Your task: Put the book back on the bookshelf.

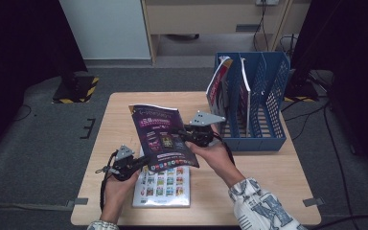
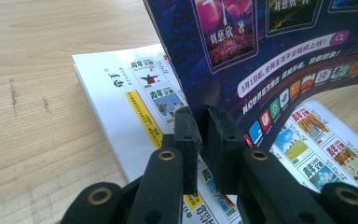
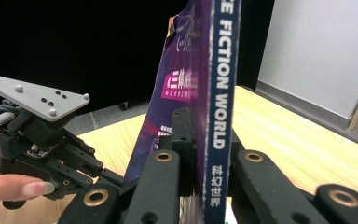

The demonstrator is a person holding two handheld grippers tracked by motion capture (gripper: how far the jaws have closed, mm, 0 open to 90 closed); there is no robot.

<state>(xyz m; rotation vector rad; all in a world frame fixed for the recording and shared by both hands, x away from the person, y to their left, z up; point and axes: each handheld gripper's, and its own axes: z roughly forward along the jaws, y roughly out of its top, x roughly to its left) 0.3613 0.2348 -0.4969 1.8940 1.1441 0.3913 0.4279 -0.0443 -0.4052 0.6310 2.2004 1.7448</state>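
The blue file rack [image 1: 261, 103] stands at the table's [image 1: 278, 191] far right, two magazines already in it. I hold the dark magazine [image 1: 163, 136] tilted above the white magazine [image 1: 165, 184], well short of the rack. My right gripper [image 1: 191, 136] clamps its spine, my left gripper [image 1: 141, 160] its lower corner. I should turn it upright, spine down, and keep both grips firm.
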